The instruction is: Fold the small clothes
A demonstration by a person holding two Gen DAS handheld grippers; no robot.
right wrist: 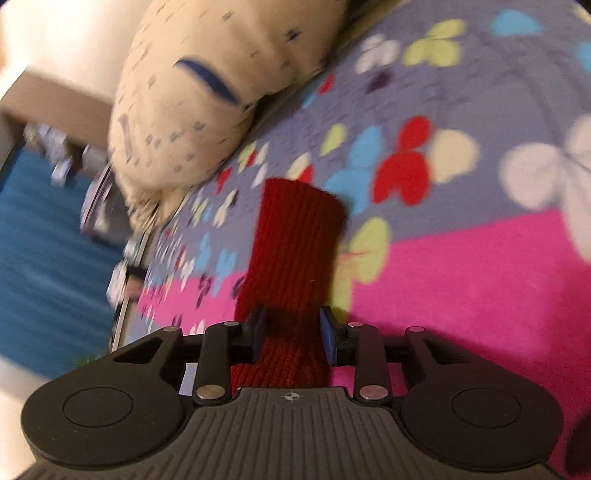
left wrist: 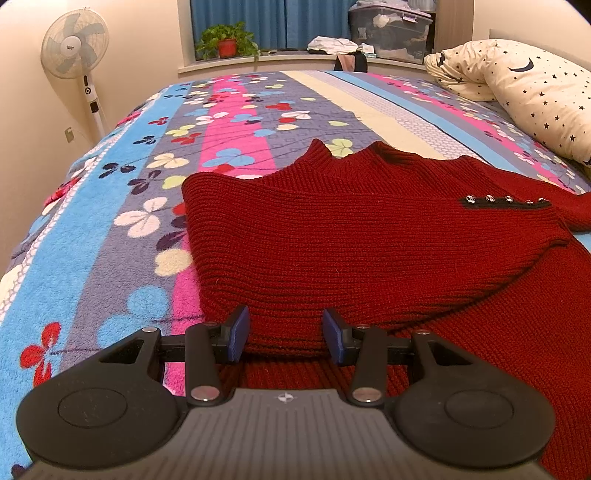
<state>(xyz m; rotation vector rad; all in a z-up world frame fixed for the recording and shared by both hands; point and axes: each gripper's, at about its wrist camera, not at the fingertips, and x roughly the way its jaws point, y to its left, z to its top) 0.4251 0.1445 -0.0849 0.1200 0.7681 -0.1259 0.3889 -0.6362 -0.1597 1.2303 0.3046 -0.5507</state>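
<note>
On a bed spread with a flowered blanket, a person is folding a dark red knitted sweater with a handheld gripper in each hand. Nearest in the left wrist view, the left gripper is straddling the sweater's lower folded edge, its blue pads partly apart with a thick ridge of knit between them; whether they are pressing on it I cannot tell. In the blurred right wrist view, the right gripper is sitting over the sleeve, jaws apart with the sleeve lying between them and not pinched. To fold well, the right gripper probably needs to close firmly on the sleeve, then carry it across the body while the left is holding the edge flat. Farther off, a star-printed pillow is resting at the bed's right side. Beyond, a standing fan, a potted plant on the windowsill and blue curtains are lining the far wall.
</note>
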